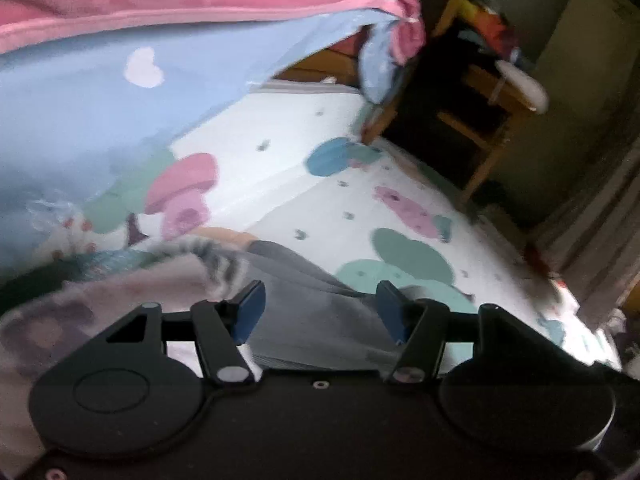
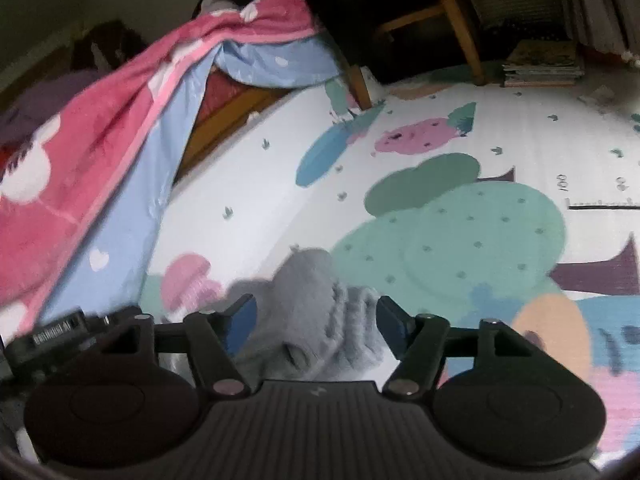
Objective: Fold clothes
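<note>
A grey garment (image 1: 316, 312) lies on the patterned play mat (image 1: 304, 128), with a pale pinkish cloth (image 1: 104, 304) beside it at the left. My left gripper (image 1: 318, 310) is open just above the grey garment, jaws wide apart, holding nothing. In the right wrist view a crumpled grey knit piece (image 2: 308, 312) sits on the mat (image 2: 460, 224) between the fingers of my right gripper (image 2: 316, 320). The right gripper is open, its blue pads on either side of the cloth without closing on it.
A pink and blue blanket (image 1: 120, 60) hangs from the bed at the left and shows in the right wrist view (image 2: 100, 152). A wooden chair (image 1: 476, 120) stands at the mat's far edge. A stack of books (image 2: 540, 64) lies at the far right.
</note>
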Demonstrator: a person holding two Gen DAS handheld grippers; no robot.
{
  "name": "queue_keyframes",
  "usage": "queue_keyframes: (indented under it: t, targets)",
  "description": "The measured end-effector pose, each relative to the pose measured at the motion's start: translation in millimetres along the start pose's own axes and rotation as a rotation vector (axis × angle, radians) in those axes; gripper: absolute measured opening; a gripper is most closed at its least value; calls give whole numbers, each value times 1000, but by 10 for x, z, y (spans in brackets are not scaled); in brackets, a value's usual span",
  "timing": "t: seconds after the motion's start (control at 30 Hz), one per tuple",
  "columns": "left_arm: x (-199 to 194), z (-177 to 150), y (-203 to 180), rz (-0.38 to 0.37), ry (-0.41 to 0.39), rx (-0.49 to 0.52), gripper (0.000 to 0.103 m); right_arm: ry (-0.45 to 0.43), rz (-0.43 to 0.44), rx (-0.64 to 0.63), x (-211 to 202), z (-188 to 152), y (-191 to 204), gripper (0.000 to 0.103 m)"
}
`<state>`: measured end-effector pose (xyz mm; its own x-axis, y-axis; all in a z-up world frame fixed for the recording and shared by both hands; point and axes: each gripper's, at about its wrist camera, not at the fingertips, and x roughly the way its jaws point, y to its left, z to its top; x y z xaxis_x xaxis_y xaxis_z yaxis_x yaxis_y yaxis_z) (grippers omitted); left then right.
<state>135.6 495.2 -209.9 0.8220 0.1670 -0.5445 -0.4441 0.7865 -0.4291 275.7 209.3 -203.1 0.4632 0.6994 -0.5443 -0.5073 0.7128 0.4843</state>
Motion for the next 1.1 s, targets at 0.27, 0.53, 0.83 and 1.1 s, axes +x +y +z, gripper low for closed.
queue_keyframes:
  t: [0.27,0.53,0.83,1.1]
  targets:
    - [-9,-548,-599,-73,129,-27,70,78,-127,-176,-775,-226,-34,95]
    - [-409,-998,-1693,-90,337,248,75,78,-287,-177,-2212,-276,-362,103]
    - [-1404,-803,-3025,-63,358,562,82,59,-487,-147,-3730,-124,-496,103]
    - [-2358,-617,-3869,-4,242,712,91,-8,-568,-212,-4931,-97,-427,103]
